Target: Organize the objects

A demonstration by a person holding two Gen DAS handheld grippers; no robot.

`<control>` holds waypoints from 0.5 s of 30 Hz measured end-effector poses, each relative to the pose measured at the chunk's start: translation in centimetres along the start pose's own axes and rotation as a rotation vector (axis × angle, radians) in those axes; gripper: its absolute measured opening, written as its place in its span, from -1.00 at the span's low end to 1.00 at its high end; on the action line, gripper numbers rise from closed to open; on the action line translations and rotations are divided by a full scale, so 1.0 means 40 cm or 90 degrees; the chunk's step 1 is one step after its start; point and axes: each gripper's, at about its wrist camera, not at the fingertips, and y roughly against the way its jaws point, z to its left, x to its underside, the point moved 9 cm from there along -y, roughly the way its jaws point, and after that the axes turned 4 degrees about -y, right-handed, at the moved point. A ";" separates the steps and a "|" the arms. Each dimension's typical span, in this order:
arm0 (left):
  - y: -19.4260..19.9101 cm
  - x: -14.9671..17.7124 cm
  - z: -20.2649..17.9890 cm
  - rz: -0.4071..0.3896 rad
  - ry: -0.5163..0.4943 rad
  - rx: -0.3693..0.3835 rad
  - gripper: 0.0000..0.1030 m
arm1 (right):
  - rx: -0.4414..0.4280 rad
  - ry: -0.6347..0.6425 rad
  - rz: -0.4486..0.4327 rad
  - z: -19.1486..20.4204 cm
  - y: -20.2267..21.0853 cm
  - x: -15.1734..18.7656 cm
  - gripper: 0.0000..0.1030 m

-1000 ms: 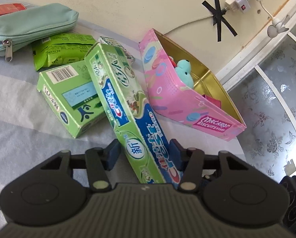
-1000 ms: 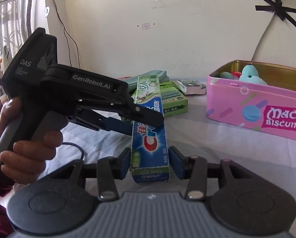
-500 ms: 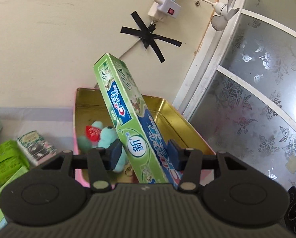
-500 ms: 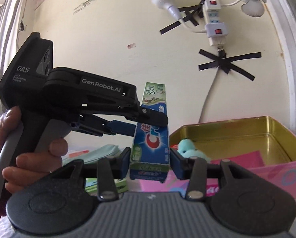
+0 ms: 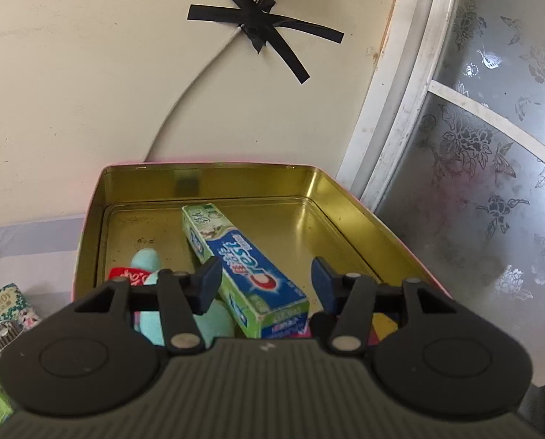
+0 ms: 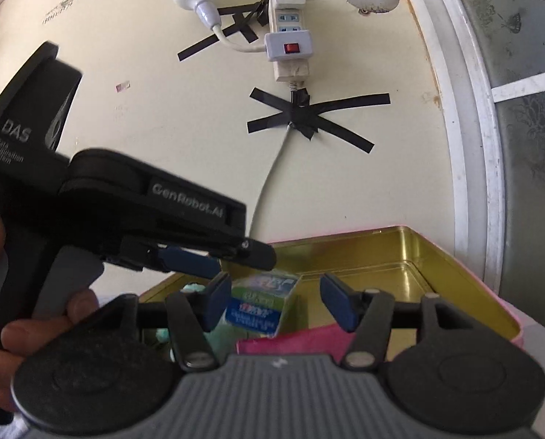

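both grippers, left gripper [image 5: 266,282] and right gripper [image 6: 276,301], are held spread wide with nothing gripped. the toothpaste box [image 5: 241,265] is seen lying inside the tin [image 5: 349,205], apparently propped on the teal plush [image 5: 184,320].

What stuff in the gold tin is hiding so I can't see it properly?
- Teal plush toy: left wrist view, mostly behind the left gripper, whose jaws are open.
- Green and blue toothpaste box: right wrist view, only its end shows; blurred print.
- Pink card: right wrist view, lower part cut off by the right gripper.
- Pink-sided gold tin: near wall hidden in both views.
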 end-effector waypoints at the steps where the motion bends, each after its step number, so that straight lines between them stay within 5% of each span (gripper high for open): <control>1: 0.017 0.006 0.002 -0.006 -0.003 -0.008 0.10 | -0.001 -0.001 -0.001 -0.001 0.004 0.000 0.10; 15: 0.258 0.131 0.084 -0.024 0.004 -0.138 0.14 | 0.006 -0.031 0.000 0.005 0.067 0.008 0.17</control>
